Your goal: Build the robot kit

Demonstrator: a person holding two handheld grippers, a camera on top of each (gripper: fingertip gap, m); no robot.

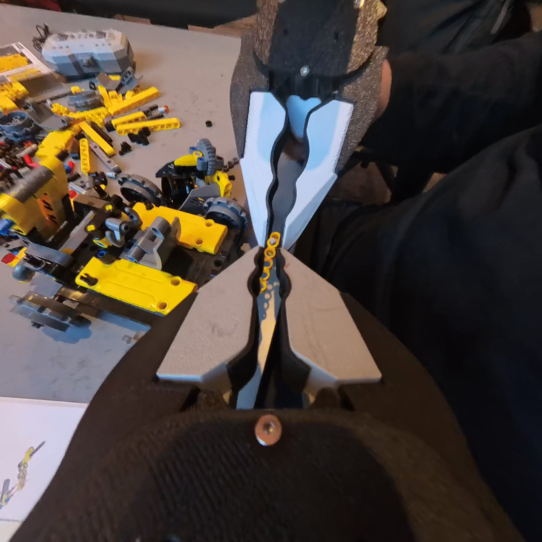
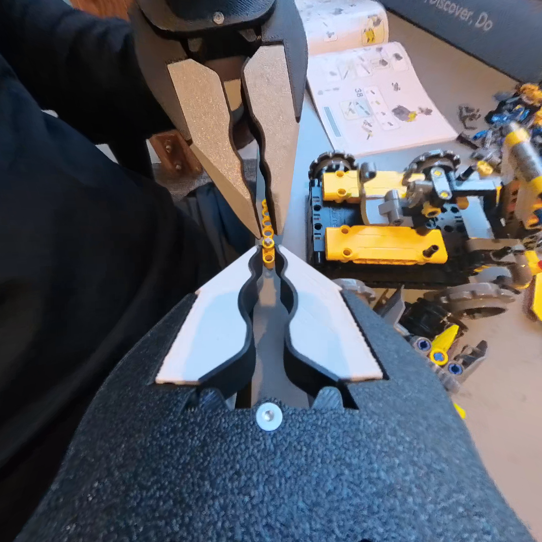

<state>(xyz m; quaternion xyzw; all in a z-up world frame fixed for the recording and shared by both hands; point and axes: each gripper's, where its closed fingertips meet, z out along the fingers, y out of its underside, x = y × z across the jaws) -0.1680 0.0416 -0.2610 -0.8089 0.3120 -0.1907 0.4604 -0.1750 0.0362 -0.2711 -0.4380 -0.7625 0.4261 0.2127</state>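
Two claws, left claw (image 1: 270,249) and right claw (image 2: 267,249), both clamp one yellow beam (image 1: 268,261).

I see a thin yellow beam (image 1: 269,262) with a row of round holes, held off the counter (image 1: 181,70) and pinched between the jaws of my left gripper (image 1: 270,249). Its far end pokes out into the jaws of my right gripper (image 2: 267,251), which meet it tip to tip. One hole carries a small grey pin (image 2: 267,242).
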